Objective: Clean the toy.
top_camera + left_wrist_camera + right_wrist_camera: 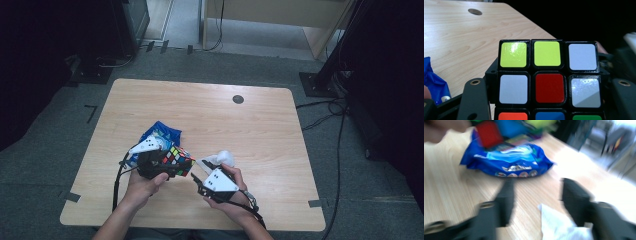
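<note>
A scrambled puzzle cube (pixel 178 160) (pixel 549 75) sits between the jaws of my left gripper (pixel 159 163) (pixel 549 87), held just above the table with its yellow, white and red stickers facing that gripper's camera. The jaws press on its left and right sides. My right gripper (pixel 201 175) (pixel 537 183) is to the cube's right, jaws apart. A crumpled white tissue (pixel 220 159) (pixel 559 225) lies on the table low between them, close to the right jaw. The right gripper view is blurred.
A blue snack bag (pixel 161 134) (pixel 509 162) (pixel 434 85) lies on the wooden table (pixel 240 130) just behind the cube. A small round dark hole (pixel 238 99) (pixel 475 11) marks the far side. Dark stands and cables (pixel 325 115) surround the table on the floor.
</note>
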Motion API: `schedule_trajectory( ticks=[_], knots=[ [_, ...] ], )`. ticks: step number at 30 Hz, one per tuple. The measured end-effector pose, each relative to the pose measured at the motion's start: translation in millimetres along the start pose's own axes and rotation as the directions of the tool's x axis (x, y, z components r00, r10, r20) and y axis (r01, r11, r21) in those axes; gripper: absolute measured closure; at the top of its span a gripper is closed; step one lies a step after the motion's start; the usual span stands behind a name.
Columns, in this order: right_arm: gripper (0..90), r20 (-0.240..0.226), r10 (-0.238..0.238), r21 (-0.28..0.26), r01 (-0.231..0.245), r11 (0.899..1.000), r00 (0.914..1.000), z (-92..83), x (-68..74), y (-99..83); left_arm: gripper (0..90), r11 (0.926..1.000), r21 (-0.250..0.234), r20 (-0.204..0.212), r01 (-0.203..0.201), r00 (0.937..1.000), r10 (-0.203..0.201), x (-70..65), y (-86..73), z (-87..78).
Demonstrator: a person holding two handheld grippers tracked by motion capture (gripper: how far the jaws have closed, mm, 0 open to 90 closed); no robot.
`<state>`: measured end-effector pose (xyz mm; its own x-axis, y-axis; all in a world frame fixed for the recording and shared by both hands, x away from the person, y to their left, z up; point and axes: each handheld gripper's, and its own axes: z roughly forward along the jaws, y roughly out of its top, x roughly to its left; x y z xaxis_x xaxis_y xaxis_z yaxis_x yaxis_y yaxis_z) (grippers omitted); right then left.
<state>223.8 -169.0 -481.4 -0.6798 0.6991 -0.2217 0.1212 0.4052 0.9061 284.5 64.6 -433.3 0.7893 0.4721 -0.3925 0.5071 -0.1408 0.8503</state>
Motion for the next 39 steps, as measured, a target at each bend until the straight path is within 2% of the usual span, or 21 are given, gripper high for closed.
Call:
schedule_trajectory(
  ticks=[1, 2, 3, 4, 7, 8, 12, 15, 17, 21, 24, 25, 27, 28, 30, 31, 32, 33, 35, 37, 39],
  knots=[
    [61.7, -0.015, 0.075, 0.004, -0.075, 0.997, 0.9970, 0.7, -5.5, -1.1, 34.0, 1.0000, 0.002, 0.002, -0.009, 1.0000, 0.009, -0.6, -0.8, 0.9],
    [68.4, -0.030, 0.158, 0.001, -0.158, 0.987, 0.9870, 0.2, -10.8, -1.4, 33.9, 0.9998, 0.005, 0.003, -0.018, 0.9998, 0.018, -1.5, -1.6, 2.6],
    [74.8, -0.050, 0.247, -0.007, -0.247, 0.969, 0.9678, -0.6, -15.0, -0.9, 34.0, 0.9996, 0.012, 0.009, -0.023, 0.9997, 0.023, -3.0, -2.5, 5.1],
    [77.8, -0.078, 0.325, -0.015, -0.327, 0.945, 0.9426, -1.5, -18.8, 0.8, 34.0, 0.9995, 0.015, 0.014, -0.028, 0.9995, 0.028, -4.2, -3.1, 6.7],
    [83.7, -0.136, 0.408, -0.028, -0.415, 0.909, 0.9027, -4.0, -20.9, 6.5, 34.0, 0.9978, 0.028, 0.017, -0.060, 0.9981, 0.059, -8.9, -5.1, 11.3],
    [86.8, -0.158, 0.422, -0.028, -0.431, 0.902, 0.8927, -4.4, -20.7, 7.9, 34.0, 0.9971, 0.024, 0.020, -0.072, 0.9972, 0.071, -10.8, -5.9, 12.3],
    [90.0, -0.179, 0.457, -0.004, -0.466, 0.885, 0.8711, -7.6, -19.9, 9.4, 34.0, 0.9948, 0.035, 0.027, -0.096, 0.9951, 0.095, -14.2, -6.2, 12.8],
    [90.0, -0.159, 0.456, -0.014, -0.464, 0.886, 0.8756, -10.4, -22.6, 9.5, 33.9, 0.9903, 0.060, 0.017, -0.125, 0.9921, 0.124, -16.5, -6.6, 13.9],
    [90.0, -0.175, 0.463, -0.034, -0.475, 0.879, 0.8692, -12.8, -26.3, 9.2, 33.9, 0.9852, 0.084, 0.010, -0.149, 0.9888, 0.149, -18.2, -8.1, 16.0],
    [90.0, -0.167, 0.436, -0.023, -0.446, 0.895, 0.8843, -14.7, -28.0, 11.3, 33.9, 0.9838, 0.080, 0.013, -0.160, 0.9870, 0.160, -18.7, -8.5, 16.5],
    [90.0, -0.191, 0.438, -0.028, -0.451, 0.892, 0.8784, -15.3, -29.8, 10.7, 33.9, 0.9816, 0.082, 0.027, -0.172, 0.9850, 0.171, -18.5, -9.1, 15.3],
    [90.0, -0.200, 0.427, -0.037, -0.443, 0.896, 0.8817, -15.9, -30.2, 10.5, 33.9, 0.9805, 0.081, 0.027, -0.179, 0.9838, 0.177, -19.1, -9.4, 15.1],
    [90.0, -0.205, 0.405, -0.050, -0.422, 0.905, 0.8912, -17.4, -31.4, 11.8, 33.9, 0.9723, 0.101, -0.008, -0.211, 0.9771, 0.213, -21.1, -9.7, 16.3],
    [84.7, -0.201, 0.403, -0.061, -0.422, 0.905, 0.8930, -18.5, -32.4, 13.4, 34.0, 0.9655, 0.118, -0.038, -0.232, 0.9705, 0.238, -22.4, -10.6, 18.1],
    [70.3, -0.109, 0.357, -0.078, -0.366, 0.927, 0.9278, -20.0, -37.8, 18.6, 34.0, 0.9677, 0.114, -0.031, -0.225, 0.9728, 0.229, -20.6, -12.2, 19.2],
    [65.8, -0.017, 0.314, -0.043, -0.315, 0.948, 0.9492, -17.0, -41.3, 18.2, 33.9, 0.9689, 0.114, -0.028, -0.220, 0.9741, 0.224, -19.7, -12.5, 19.2],
    [62.2, 0.021, 0.300, -0.013, -0.300, 0.954, 0.9537, -14.1, -43.7, 15.9, 33.9, 0.9693, 0.114, -0.029, -0.217, 0.9746, 0.222, -18.7, -12.7, 19.1],
    [57.3, 0.033, 0.302, 0.020, -0.303, 0.953, 0.9528, -10.5, -47.4, 12.1, 34.0, 0.9708, 0.113, -0.031, -0.211, 0.9759, 0.216, -17.5, -13.0, 19.1],
    [50.2, 0.059, 0.351, 0.122, -0.356, 0.926, 0.9343, 0.6, -57.0, -3.0, 33.9, 0.9713, 0.117, -0.037, -0.207, 0.9764, 0.213, -15.1, -13.4, 17.7],
    [48.1, 0.097, 0.381, 0.179, -0.392, 0.902, 0.9196, 8.5, -60.2, -15.9, 33.9, 0.9717, 0.117, -0.040, -0.205, 0.9767, 0.211, -13.8, -13.5, 17.0],
    [46.9, 0.136, 0.367, 0.217, -0.390, 0.895, 0.9200, 16.6, -62.8, -24.9, 33.9, 0.9719, 0.118, -0.047, -0.204, 0.9765, 0.210, -12.6, -13.7, 16.8]
  ],
)
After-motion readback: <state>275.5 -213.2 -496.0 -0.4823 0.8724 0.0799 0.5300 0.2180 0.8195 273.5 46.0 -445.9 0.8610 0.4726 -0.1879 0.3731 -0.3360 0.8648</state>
